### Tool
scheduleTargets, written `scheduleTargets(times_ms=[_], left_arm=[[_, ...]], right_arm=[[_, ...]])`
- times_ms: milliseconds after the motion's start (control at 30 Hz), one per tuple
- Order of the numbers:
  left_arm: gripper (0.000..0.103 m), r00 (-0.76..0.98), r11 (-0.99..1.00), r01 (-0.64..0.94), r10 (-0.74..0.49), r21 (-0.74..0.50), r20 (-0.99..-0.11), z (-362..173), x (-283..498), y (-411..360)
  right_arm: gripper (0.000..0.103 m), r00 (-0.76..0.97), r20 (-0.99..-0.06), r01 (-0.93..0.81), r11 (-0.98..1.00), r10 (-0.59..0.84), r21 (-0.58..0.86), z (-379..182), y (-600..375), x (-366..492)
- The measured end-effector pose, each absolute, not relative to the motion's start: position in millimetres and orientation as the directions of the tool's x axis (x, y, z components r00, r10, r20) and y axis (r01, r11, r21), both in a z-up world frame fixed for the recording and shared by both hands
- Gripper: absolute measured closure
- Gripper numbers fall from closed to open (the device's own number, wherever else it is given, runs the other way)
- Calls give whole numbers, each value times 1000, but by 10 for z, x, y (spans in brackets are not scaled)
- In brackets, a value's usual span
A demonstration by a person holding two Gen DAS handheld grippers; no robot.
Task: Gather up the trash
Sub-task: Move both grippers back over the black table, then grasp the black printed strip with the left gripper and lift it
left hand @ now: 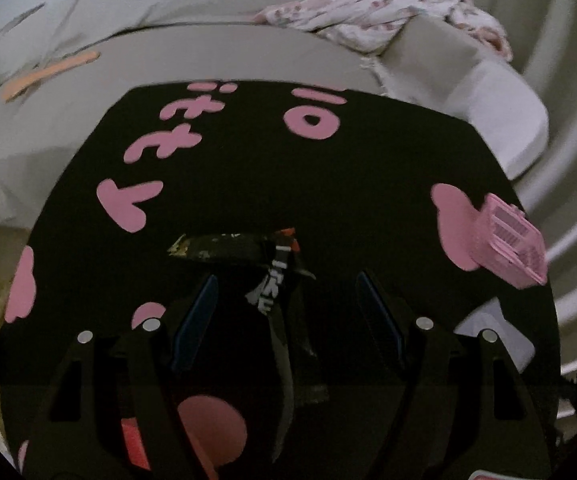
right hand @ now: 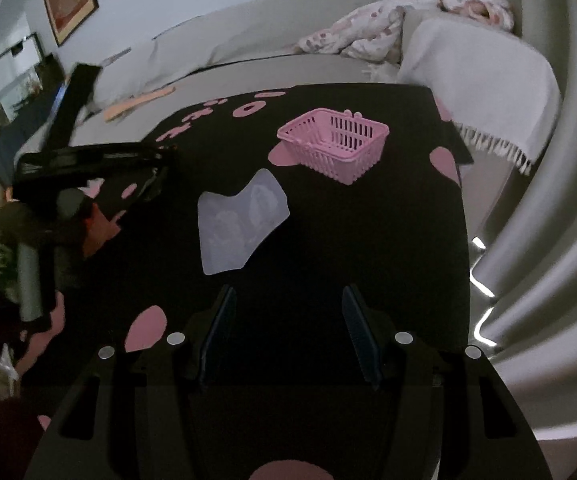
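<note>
A crumpled dark snack wrapper (left hand: 244, 256) with white lettering lies flat on the black, pink-patterned cloth (left hand: 328, 168). A pale translucent plastic piece (right hand: 242, 224) lies flat just before the upright, empty pink basket (right hand: 334, 144).

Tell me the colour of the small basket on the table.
Pink, all over. The basket shows best in the right wrist view, standing on the black table.

This is a home living room; a pale sofa (right hand: 248, 36) with long cushions runs along the far wall, a fringed throw (right hand: 484, 80) covers its arm, and a crumpled floral cloth (right hand: 372, 32) lies on top. Two framed pictures (right hand: 68, 0) hang on the wall above; pale curtains (right hand: 560, 220) fall in folds at the right. A low table under a black cloth with pink shapes (right hand: 348, 232) stands just in front of the sofa.
</note>
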State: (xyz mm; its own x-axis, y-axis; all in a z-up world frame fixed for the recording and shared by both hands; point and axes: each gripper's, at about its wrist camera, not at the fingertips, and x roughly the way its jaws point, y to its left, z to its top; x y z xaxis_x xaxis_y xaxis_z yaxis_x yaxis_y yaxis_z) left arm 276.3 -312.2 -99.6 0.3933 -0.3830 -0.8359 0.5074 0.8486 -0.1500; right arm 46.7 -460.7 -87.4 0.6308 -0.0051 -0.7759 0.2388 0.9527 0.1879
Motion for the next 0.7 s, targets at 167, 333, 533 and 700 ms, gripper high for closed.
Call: scheduleTargets(times_ms=[167, 333, 533, 700], left_arm=[[69, 391, 845, 519, -365, -125, -845, -1054, 2767, -3178], [72, 391, 822, 554, -398, -133, -830, -969, 2607, -3084], [73, 411, 789, 598, -451, -139, -793, -762, 2297, -2915], [72, 362, 758, 605, -534, -242, -764, -625, 2001, -2605]], right_arm=[[45, 617, -787, 212, 963, 0, 166, -890, -4533, 501], [36, 606, -795, 193, 971, -4, 142, -913, -4485, 532], [27, 572, -820, 146, 986, -21, 76, -945, -4371, 589], [21, 536, -843, 123, 992, -35, 37, -947, -4322, 661]])
